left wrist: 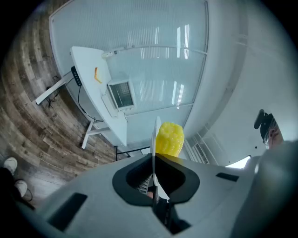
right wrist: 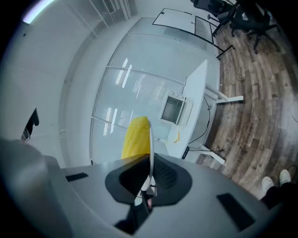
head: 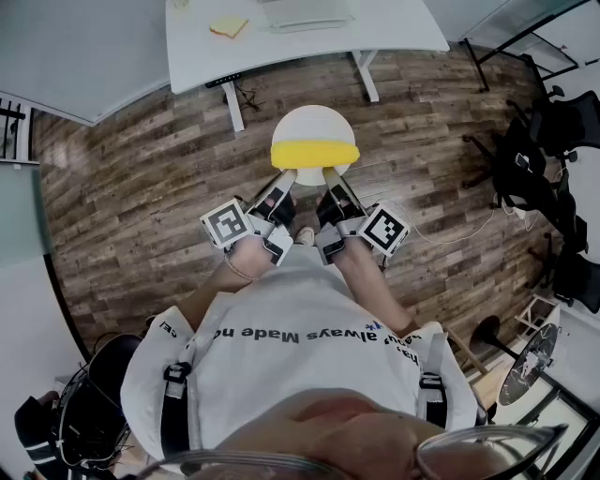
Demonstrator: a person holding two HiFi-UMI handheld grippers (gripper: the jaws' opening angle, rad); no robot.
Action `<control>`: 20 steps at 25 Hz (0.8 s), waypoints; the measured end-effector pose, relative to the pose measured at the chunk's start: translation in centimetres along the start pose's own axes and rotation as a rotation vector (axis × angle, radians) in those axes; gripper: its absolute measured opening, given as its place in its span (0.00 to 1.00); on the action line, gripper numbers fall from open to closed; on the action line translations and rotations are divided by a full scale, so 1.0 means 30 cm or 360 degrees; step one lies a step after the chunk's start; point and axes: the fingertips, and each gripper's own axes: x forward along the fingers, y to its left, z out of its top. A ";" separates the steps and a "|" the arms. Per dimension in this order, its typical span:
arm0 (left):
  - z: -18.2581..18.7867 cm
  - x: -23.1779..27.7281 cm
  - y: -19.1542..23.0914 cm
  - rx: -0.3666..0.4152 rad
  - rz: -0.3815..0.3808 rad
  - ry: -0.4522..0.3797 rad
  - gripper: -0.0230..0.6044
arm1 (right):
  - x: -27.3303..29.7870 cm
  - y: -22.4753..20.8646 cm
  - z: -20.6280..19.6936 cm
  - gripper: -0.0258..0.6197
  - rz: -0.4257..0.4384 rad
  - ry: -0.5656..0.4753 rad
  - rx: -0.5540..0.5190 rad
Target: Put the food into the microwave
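Observation:
A white plate (head: 313, 127) carries a yellow cob of corn (head: 315, 151) and hangs level over the wooden floor in front of the person. My left gripper (head: 283, 177) is shut on the plate's near-left rim, and my right gripper (head: 334, 176) is shut on its near-right rim. From the left gripper view the plate (left wrist: 155, 135) shows edge-on between the closed jaws of the left gripper (left wrist: 155, 162), with the corn (left wrist: 170, 138) just beyond. The right gripper view has the same thin rim (right wrist: 151, 142) clamped in the right gripper (right wrist: 149, 169), the corn (right wrist: 135, 137) on its left.
A white desk (head: 375, 33) stands ahead across the floor, with a yellow note (head: 228, 26) and a white appliance with a dark meshed window (left wrist: 121, 94) on it. Black office chairs (head: 553, 141) crowd the right side. A dark bag (head: 89, 403) lies behind on the left.

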 end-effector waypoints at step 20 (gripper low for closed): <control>0.163 -0.056 0.029 -0.0013 -0.0036 0.0065 0.07 | 0.139 0.033 -0.084 0.07 -0.0034 -0.0081 -0.0025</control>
